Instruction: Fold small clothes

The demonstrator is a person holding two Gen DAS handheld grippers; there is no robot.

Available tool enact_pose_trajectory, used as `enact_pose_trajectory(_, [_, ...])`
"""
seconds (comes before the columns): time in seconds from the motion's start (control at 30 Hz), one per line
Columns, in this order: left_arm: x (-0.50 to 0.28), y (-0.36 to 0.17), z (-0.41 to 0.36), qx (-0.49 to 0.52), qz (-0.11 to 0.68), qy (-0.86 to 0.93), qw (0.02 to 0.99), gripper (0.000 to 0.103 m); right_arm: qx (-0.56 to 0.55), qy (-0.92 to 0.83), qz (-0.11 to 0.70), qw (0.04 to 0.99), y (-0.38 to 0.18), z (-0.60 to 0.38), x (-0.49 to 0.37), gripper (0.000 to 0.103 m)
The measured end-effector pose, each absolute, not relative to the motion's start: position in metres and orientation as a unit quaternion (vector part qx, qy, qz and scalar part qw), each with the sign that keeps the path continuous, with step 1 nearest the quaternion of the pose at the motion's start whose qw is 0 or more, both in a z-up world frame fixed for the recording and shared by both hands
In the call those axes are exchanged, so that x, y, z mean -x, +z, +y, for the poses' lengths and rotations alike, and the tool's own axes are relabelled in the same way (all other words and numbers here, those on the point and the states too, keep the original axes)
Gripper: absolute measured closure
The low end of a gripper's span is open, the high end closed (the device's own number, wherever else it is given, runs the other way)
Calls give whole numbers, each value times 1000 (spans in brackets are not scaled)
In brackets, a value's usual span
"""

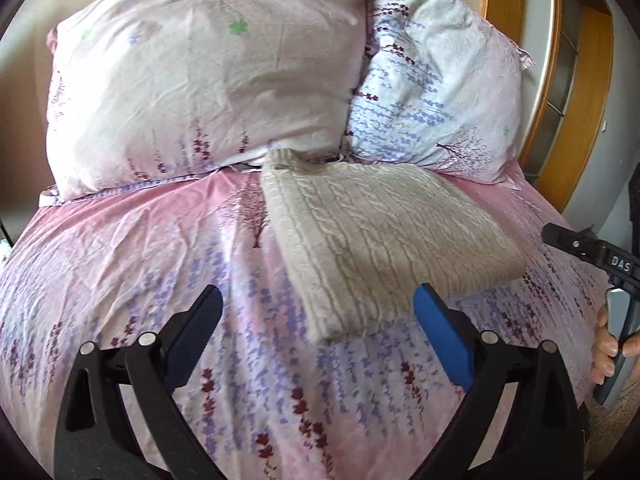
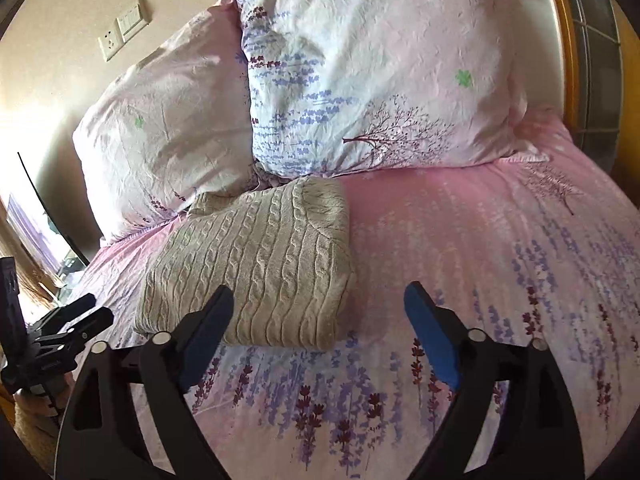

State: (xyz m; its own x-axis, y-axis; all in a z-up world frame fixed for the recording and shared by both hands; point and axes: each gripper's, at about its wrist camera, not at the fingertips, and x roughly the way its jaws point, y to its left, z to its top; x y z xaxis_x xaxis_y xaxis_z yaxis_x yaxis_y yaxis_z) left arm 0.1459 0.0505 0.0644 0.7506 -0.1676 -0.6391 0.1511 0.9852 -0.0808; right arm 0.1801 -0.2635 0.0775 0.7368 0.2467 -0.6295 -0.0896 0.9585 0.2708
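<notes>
A beige cable-knit sweater [image 1: 380, 236] lies folded into a thick rectangle on the pink floral bedspread, just below the two pillows. My left gripper [image 1: 320, 312] hovers open in front of the sweater's near corner, its blue pads wide apart and holding nothing. In the right wrist view the same sweater [image 2: 264, 264] sits left of centre. My right gripper [image 2: 320, 308] is open too, its left finger [image 2: 212, 320] overlapping the sweater's near edge in the picture, nothing gripped. The right gripper's black body [image 1: 580, 248] and a hand [image 1: 608, 348] show at the left view's right edge.
Two floral pillows [image 1: 208, 76] [image 1: 440, 92] lean against the wall at the head of the bed. A wooden door frame [image 1: 560, 80] stands to the right. Wall sockets [image 2: 124, 32] sit above the pillows. The bedspread [image 2: 500, 260] stretches right of the sweater.
</notes>
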Motion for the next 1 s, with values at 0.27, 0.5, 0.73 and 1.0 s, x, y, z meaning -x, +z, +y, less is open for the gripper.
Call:
enact_pose_trajectory(0.27, [-131, 42, 42, 12, 386, -47, 921, 2, -62, 37, 370, 926, 62, -240, -162, 1])
enact_pose_trajectory(0.5, [-133, 22, 20, -1, 415, -36, 909, 2, -36, 48, 406, 912, 37, -220, -159, 1])
enact_pose_trajectory(0.73, [-137, 16, 15, -24, 417, -12, 908, 2, -43, 40, 423, 904, 24, -219, -158, 1])
enact_pose_trajectory(1.0, [-143, 6, 19, -10, 445, -11, 896, 2, -29, 36, 448, 893, 15, -213, -163, 1])
